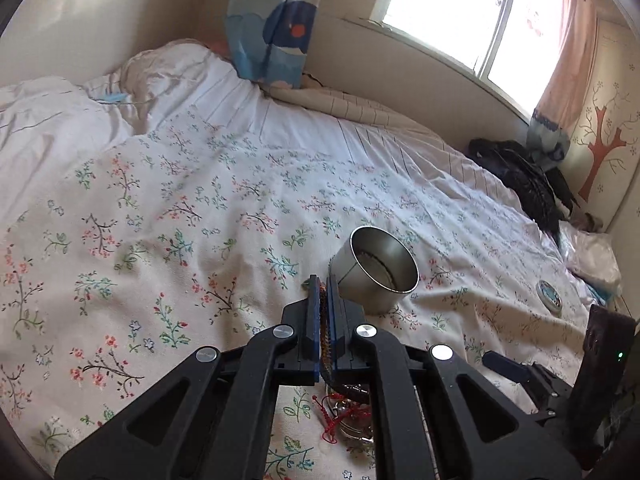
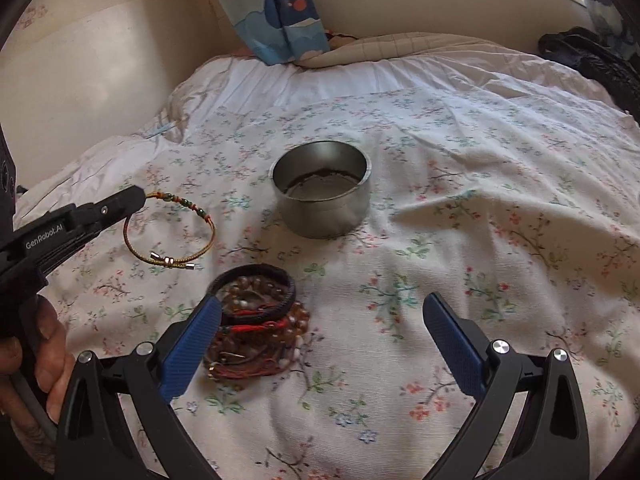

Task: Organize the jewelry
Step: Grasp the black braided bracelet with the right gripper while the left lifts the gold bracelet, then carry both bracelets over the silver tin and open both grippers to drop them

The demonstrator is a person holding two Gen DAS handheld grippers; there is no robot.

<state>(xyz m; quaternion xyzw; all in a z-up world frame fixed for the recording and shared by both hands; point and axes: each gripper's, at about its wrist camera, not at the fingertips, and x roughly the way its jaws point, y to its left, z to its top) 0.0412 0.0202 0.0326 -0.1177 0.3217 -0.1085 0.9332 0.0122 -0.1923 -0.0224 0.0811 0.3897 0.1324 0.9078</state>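
Note:
A round metal tin (image 2: 322, 196) stands open on the floral bedsheet, with a dark chain lying inside; it also shows in the left wrist view (image 1: 374, 270). My left gripper (image 1: 323, 284) is shut on a gold cord bracelet (image 2: 172, 226) with green beads, held above the sheet left of the tin; the left gripper shows in the right wrist view (image 2: 138, 196). A pile of bead and red cord bracelets (image 2: 256, 320) lies in front of the tin, beside my right gripper's left finger. My right gripper (image 2: 324, 320) is open and empty.
The tin's lid (image 1: 549, 296) lies on the sheet to the right. A black jacket (image 1: 524, 184) is heaped at the far right by the wall. A folded quilt (image 1: 60, 128) lies at the far left. A curtain (image 1: 272, 24) hangs at the back.

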